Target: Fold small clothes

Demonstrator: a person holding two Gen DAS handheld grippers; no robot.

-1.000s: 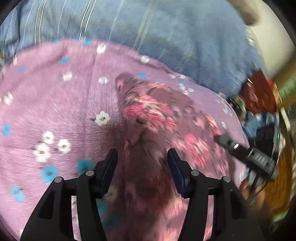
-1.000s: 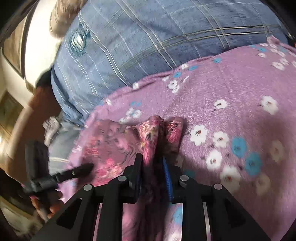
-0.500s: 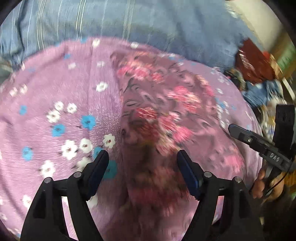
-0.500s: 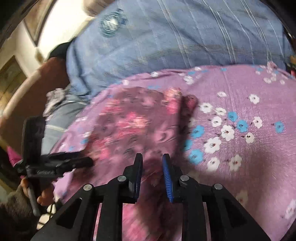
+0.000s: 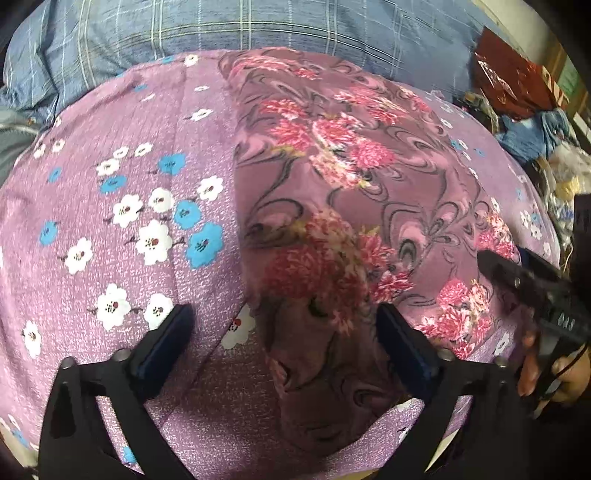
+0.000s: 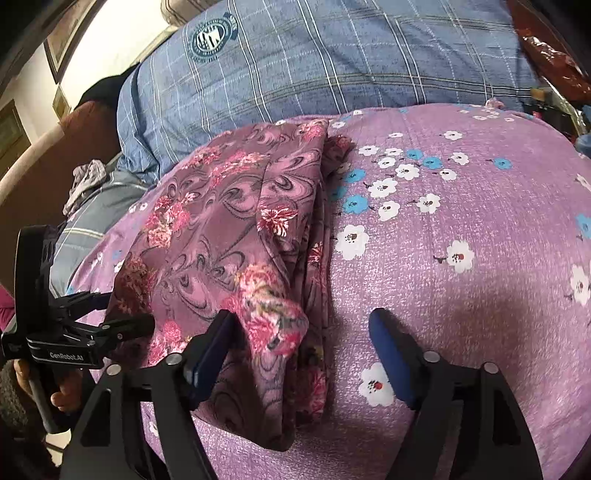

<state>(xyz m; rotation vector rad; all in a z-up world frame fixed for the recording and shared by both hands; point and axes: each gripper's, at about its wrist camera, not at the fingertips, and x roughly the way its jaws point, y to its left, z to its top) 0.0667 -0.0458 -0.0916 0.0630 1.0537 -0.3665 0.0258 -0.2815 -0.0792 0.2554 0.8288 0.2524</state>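
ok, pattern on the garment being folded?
Mauve with pink-red flowers and dark swirls on the garment; clearest in the right wrist view.

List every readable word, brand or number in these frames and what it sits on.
"GenRobot.AI": on the left tool's body, right wrist view.
Round crest on the blue plaid pillow: lettering too small to read.
Marking on the right tool, left wrist view: blurred, unreadable.

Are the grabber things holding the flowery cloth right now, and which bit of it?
Nothing is held. The left gripper and right gripper both have their fingers spread open, and the dark flowery cloth lies folded on the purple sheet.
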